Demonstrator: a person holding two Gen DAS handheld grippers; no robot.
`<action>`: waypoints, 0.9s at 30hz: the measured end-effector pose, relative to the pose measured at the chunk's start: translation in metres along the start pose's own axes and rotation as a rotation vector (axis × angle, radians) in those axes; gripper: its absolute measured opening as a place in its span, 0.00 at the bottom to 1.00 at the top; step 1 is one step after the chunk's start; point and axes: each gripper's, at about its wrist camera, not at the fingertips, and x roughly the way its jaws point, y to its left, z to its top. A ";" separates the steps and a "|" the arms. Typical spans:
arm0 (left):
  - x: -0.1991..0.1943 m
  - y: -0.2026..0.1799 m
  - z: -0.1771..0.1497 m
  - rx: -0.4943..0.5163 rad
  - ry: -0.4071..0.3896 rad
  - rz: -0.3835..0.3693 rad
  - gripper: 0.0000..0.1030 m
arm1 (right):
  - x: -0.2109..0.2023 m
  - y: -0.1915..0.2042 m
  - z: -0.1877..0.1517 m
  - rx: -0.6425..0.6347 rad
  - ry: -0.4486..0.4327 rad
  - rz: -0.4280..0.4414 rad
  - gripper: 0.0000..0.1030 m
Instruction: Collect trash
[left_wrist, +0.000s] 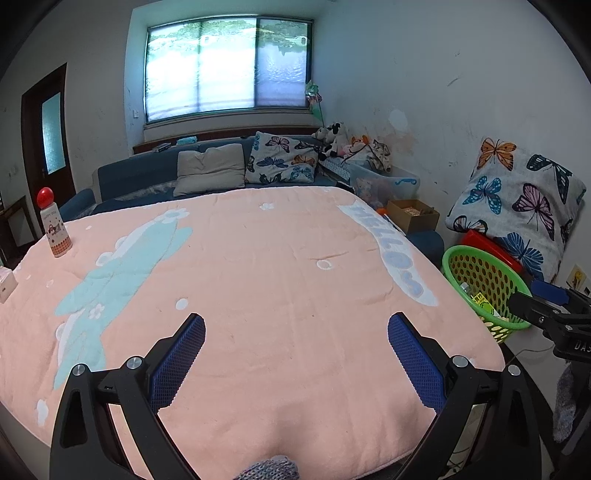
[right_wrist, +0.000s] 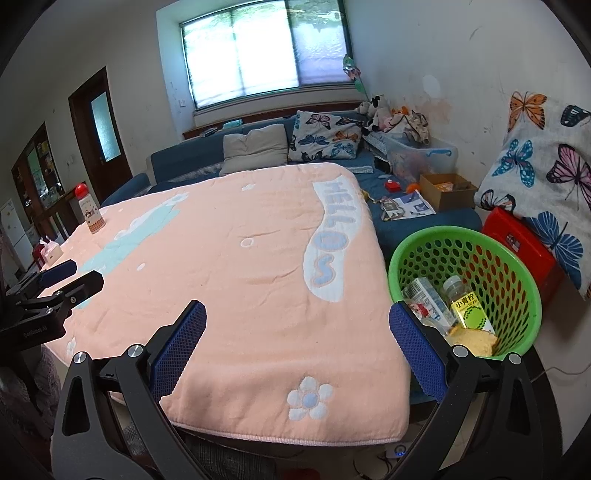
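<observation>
A green perforated basket (right_wrist: 517, 258) stands off the right edge of the table covered by a pink blanket (right_wrist: 240, 277). In it lie a yellow-labelled plastic bottle (right_wrist: 467, 302), a white carton (right_wrist: 428, 295) and a piece of bread (right_wrist: 472, 339). The basket also shows in the left wrist view (left_wrist: 480, 273). My left gripper (left_wrist: 295, 332) is open and empty above the blanket's near side. My right gripper (right_wrist: 297, 325) is open and empty above the blanket's near right corner, with its right finger beside the basket.
A bottle with a red round cap (left_wrist: 55, 229) and a tissue box (right_wrist: 51, 253) stand at the table's far left. A blue sofa with cushions (left_wrist: 210, 170), a cardboard box (right_wrist: 447, 190), a red box (right_wrist: 517, 243) and a butterfly pillow (left_wrist: 517, 199) lie beyond and right.
</observation>
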 end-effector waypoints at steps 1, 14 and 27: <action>0.000 0.000 0.000 0.001 -0.002 0.002 0.93 | 0.000 0.000 0.000 0.001 -0.002 0.001 0.96; -0.001 0.000 0.000 0.000 -0.006 0.003 0.93 | 0.001 -0.001 0.000 0.005 -0.004 0.006 0.96; -0.005 -0.001 0.002 0.017 -0.031 0.017 0.93 | 0.004 0.003 -0.001 0.008 -0.003 0.011 0.96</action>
